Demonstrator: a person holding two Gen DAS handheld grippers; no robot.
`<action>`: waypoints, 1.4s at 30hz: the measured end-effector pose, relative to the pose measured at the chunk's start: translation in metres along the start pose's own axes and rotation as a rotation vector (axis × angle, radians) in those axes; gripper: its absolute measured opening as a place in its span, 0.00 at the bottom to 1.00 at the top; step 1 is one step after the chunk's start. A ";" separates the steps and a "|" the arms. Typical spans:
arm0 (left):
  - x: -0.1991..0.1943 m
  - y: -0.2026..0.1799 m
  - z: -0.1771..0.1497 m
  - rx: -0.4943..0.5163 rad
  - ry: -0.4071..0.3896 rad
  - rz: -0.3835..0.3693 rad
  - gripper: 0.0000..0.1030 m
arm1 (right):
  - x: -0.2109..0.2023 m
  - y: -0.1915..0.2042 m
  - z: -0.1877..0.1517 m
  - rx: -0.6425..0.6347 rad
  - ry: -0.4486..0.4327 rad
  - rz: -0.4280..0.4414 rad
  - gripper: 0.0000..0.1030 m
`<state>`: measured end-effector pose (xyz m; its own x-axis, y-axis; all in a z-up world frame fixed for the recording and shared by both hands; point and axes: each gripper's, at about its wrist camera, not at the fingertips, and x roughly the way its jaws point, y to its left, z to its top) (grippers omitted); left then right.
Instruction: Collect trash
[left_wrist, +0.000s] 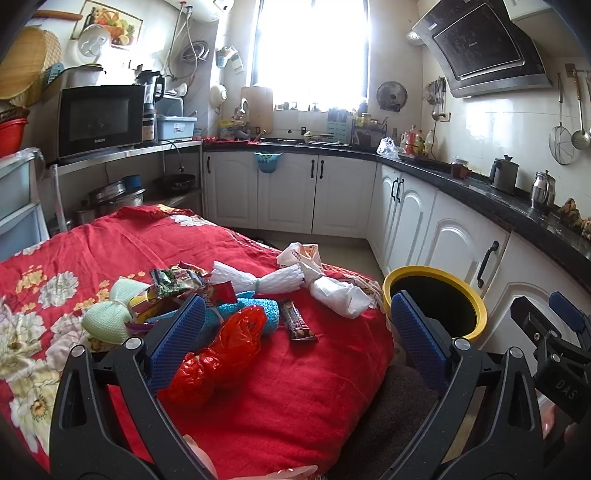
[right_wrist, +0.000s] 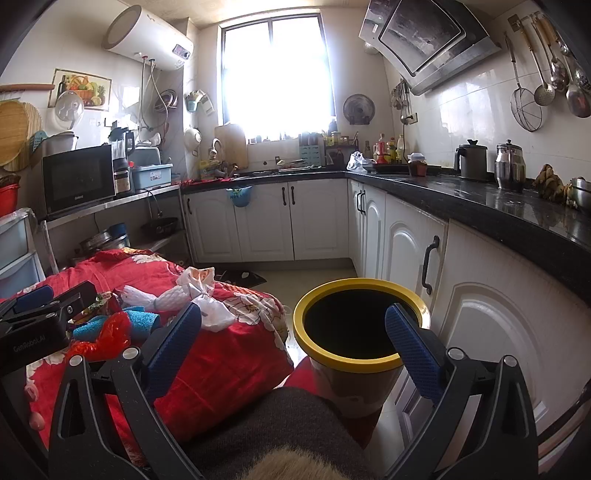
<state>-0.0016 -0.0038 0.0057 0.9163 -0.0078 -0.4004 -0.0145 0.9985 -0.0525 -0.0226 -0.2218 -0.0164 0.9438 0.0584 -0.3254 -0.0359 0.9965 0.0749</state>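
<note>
Left wrist view: left gripper (left_wrist: 297, 325) spread wide, nothing held, over red floral cloth (left_wrist: 288, 398). Between its fingers: red plastic bag (left_wrist: 221, 354), blue sponge (left_wrist: 255, 308), snack bar wrapper (left_wrist: 297, 321). Farther: white tied bags (left_wrist: 306, 282), green snack packet (left_wrist: 173, 278), pale green pouch (left_wrist: 107, 314). Right wrist view: right gripper (right_wrist: 293, 325) wide open, empty, framing yellow-rimmed bin (right_wrist: 325, 356) right of cloth. Far: white cabinets (right_wrist: 317, 218).

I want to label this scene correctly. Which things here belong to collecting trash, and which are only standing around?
For the job:
red plastic bag
white bags
snack wrappers
chocolate bar wrapper
yellow-rimmed bin

Just there:
microwave
kettle
hanging ladles
flowered red cloth
</note>
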 end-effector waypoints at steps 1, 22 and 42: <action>0.000 0.000 0.000 0.000 0.000 0.000 0.90 | 0.000 0.000 0.000 0.000 0.000 0.000 0.94; 0.014 0.001 0.003 -0.019 0.024 -0.018 0.90 | 0.010 0.007 0.007 -0.017 0.017 0.038 0.94; 0.037 0.074 0.036 -0.154 -0.001 0.128 0.90 | 0.068 0.060 0.031 -0.042 0.116 0.254 0.94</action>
<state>0.0460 0.0720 0.0196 0.9036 0.1192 -0.4115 -0.1922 0.9712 -0.1406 0.0497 -0.1602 -0.0051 0.8590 0.3102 -0.4072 -0.2821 0.9507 0.1290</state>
